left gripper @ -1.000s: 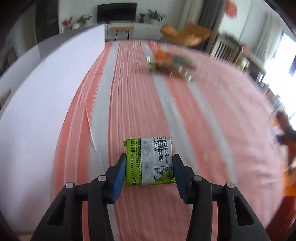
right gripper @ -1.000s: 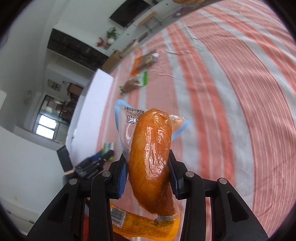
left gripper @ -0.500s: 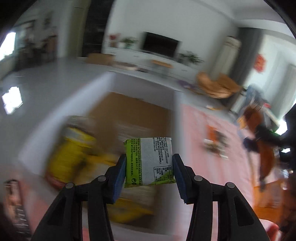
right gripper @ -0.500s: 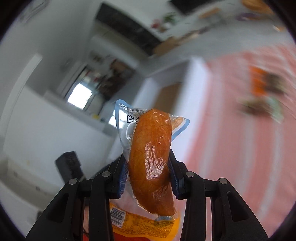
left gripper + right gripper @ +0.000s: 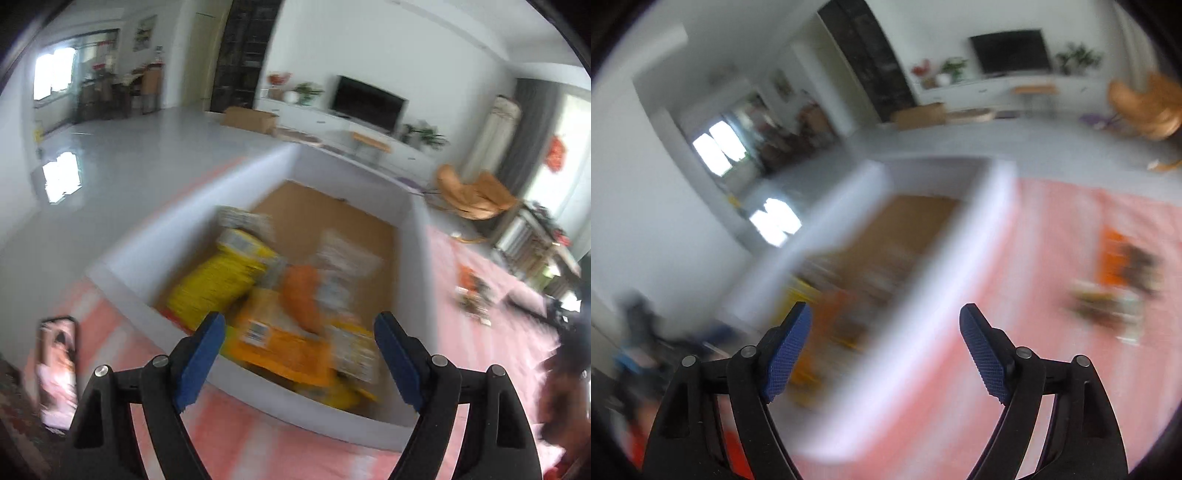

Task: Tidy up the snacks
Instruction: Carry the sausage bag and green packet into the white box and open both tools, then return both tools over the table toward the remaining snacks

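Note:
My left gripper [image 5: 299, 354] is open and empty just above the near wall of a white box [image 5: 413, 258] with a brown floor. Inside lie several snack packs: a yellow bag [image 5: 218, 284], an orange sausage pack [image 5: 303, 295] and an orange-yellow packet [image 5: 280, 339]. My right gripper [image 5: 886, 339] is open and empty over the right wall of the same box [image 5: 923, 280], which is blurred. More loose snacks [image 5: 472, 291] lie on the striped cloth to the right, also in the right wrist view [image 5: 1119, 280].
The box stands on a red-and-white striped cloth [image 5: 1052, 240]. A phone [image 5: 57, 369] lies on the cloth at the near left of the box. A living room with a TV [image 5: 367, 101] and an orange chair [image 5: 472, 195] is behind.
Both grippers have opened. The green-and-white packet has left my left gripper and the orange sausage pack has left my right; the sausage pack now lies in the box. Both views swung toward the box.

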A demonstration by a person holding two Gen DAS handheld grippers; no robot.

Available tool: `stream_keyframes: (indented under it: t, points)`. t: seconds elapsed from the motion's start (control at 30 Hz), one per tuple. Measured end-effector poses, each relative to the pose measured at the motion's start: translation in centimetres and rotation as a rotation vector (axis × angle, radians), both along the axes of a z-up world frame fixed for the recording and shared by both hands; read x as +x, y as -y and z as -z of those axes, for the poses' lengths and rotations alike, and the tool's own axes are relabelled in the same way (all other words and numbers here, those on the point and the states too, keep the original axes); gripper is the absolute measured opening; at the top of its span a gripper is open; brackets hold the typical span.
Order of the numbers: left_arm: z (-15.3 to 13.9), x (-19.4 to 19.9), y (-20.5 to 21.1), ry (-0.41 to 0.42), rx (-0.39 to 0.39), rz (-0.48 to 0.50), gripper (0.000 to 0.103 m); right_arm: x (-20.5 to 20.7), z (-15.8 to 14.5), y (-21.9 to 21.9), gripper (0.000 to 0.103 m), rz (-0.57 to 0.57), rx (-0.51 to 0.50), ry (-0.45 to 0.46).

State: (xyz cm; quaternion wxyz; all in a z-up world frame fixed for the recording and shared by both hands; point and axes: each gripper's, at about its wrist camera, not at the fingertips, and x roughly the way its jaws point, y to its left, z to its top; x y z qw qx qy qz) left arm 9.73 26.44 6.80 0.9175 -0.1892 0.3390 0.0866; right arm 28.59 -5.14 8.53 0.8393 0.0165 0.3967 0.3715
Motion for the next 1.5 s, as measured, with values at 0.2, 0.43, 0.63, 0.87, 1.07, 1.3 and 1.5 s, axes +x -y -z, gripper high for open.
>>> stream_keyframes:
  t: [0.2,0.43,0.63,0.87,1.07,1.3,1.5]
  points:
    - [-0.9,-0.3,12.2,0.037,-0.032,0.319,0.086,-1.2,10.1,16.7,0.085,0.259,-0.327,0.002]
    - [4.6,2.3,25.0,-0.072,0.019,0.551,0.096,-3.3,12.8,28.7,0.085,0.477,-0.359,-0.023]
    - [9.0,4.6,27.7,-0.161,0.173,0.536,0.096,-4.3,13.0,30.7,0.085,0.519,-0.336,0.008]
    - [11.8,7.6,26.6,-0.205,0.164,0.441,0.096,-5.2,12.6,30.2,0.087,0.546,-0.360,-0.001]
    - [12.5,7.3,27.1,-0.191,0.209,0.402,0.096,-5.2,12.7,30.1,0.089,0.558,-0.377,0.001]
    - [13.1,7.5,27.6,-0.213,0.244,0.417,0.103,-5.1,12.6,30.2,0.089,0.567,-0.383,0.002]
    - [13.1,7.5,27.6,-0.213,0.244,0.417,0.103,-5.1,12.6,30.3,0.089,0.567,-0.383,0.002]
